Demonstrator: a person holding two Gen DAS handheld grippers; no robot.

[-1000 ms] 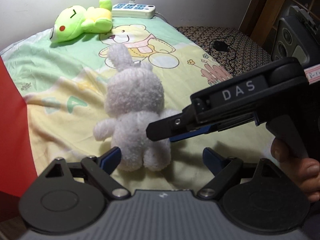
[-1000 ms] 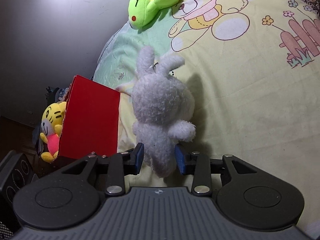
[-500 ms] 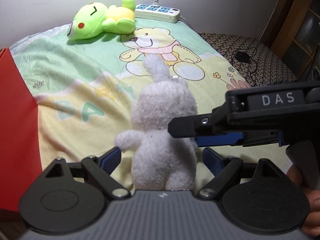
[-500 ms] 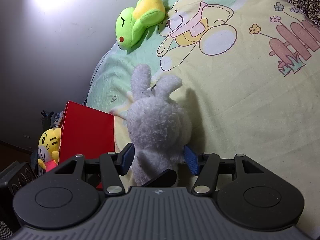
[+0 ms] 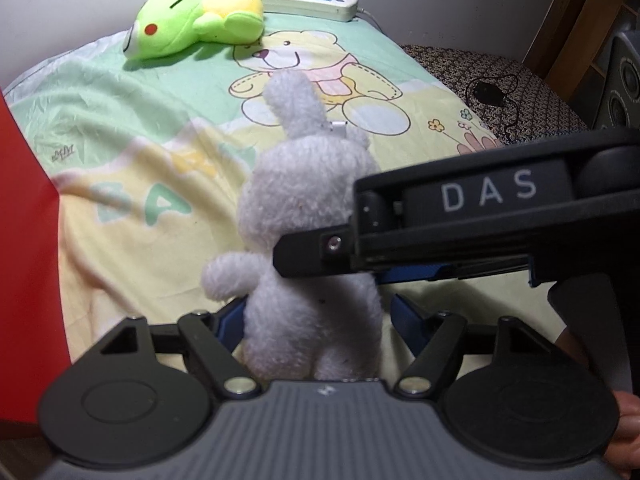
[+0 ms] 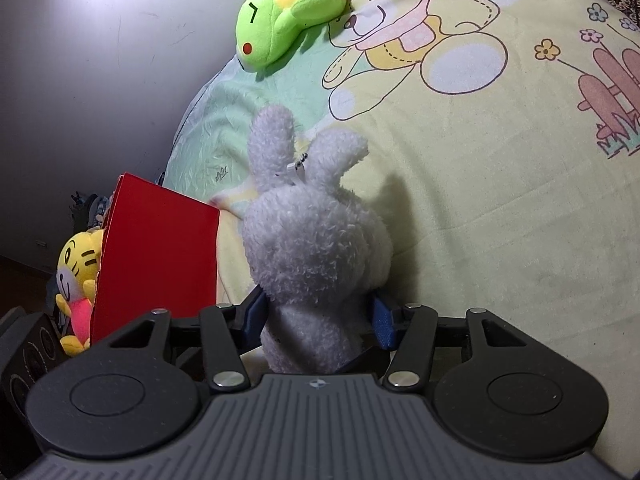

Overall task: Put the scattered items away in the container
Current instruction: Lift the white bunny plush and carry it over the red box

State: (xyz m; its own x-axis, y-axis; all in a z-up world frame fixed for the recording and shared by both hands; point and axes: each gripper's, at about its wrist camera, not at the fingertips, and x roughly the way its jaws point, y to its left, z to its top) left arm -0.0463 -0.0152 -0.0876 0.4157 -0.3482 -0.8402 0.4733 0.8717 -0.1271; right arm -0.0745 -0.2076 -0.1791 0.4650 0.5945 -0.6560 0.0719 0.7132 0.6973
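Toy in hand: fluffy grey-white plush rabbit (image 6: 316, 248), lying on the cartoon-bear bedsheet (image 6: 500, 184), ears pointing to 12 o'clock.
Right gripper (image 6: 316, 318): blue pads pressed into the rabbit's lower body from both sides, clamped on it.
Left gripper (image 5: 316, 320): fingers spread apart either side of the rabbit's legs, not squeezing.
Container: red cardboard box (image 6: 156, 256) at 9 o'clock, just beside the rabbit.
Handling: likely light, soft, squashy; torso gives the firmest hold.
Waiting: green frog plush (image 5: 192, 20) at 11 o'clock.

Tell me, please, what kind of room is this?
Probably a bedroom: a bed with a cartoon bear sheet, plush toys like the green frog, and a power strip by the wall.
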